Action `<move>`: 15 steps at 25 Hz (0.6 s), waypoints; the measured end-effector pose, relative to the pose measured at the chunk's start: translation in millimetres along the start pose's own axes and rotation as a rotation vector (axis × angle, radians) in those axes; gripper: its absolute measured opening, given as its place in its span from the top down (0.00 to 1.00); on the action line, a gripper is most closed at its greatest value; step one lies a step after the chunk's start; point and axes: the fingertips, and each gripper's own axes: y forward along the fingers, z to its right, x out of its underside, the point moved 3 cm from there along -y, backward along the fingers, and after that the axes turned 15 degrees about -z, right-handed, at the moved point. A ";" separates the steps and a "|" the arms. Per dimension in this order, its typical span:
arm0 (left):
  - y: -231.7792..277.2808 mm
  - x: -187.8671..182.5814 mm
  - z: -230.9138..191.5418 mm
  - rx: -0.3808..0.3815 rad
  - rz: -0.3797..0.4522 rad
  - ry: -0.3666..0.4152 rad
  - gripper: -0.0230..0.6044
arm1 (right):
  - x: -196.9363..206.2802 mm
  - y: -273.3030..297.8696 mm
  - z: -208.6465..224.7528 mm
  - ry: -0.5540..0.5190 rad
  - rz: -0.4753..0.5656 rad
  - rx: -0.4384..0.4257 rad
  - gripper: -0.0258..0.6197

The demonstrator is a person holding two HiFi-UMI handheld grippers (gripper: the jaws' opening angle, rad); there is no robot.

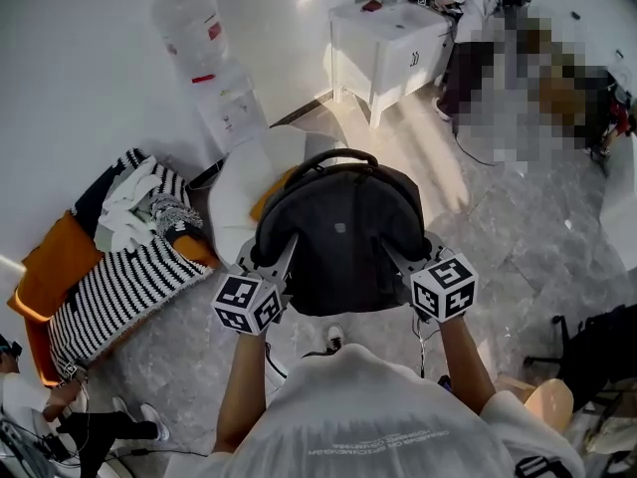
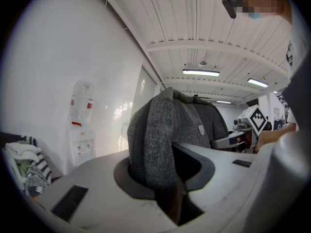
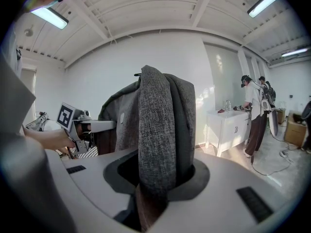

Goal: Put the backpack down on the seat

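One dark grey fabric backpack hangs in the air in front of the person, held from both sides and not yet on the seat. The left claw is clamped narrowly on a fold of its grey cloth at the left edge, and the right claw pinches the right edge the same way. The bag's long axis runs away from the person, with its single black carry handle at the far end. The one rounded white seat lies below, ahead and to the left, partly covered by the bag. The left claw is judged the nearer, so the move looks like forward, leftward and down.
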 end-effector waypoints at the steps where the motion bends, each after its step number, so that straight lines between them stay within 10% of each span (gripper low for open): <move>1: 2.3 1.0 -2.1 -0.001 0.001 0.002 0.78 | 0.2 3.1 1.3 0.000 0.002 0.000 0.79; 15: 22.8 -8.2 -59.6 0.010 -0.024 0.003 0.78 | -27.3 52.3 0.6 0.036 -0.010 0.012 0.79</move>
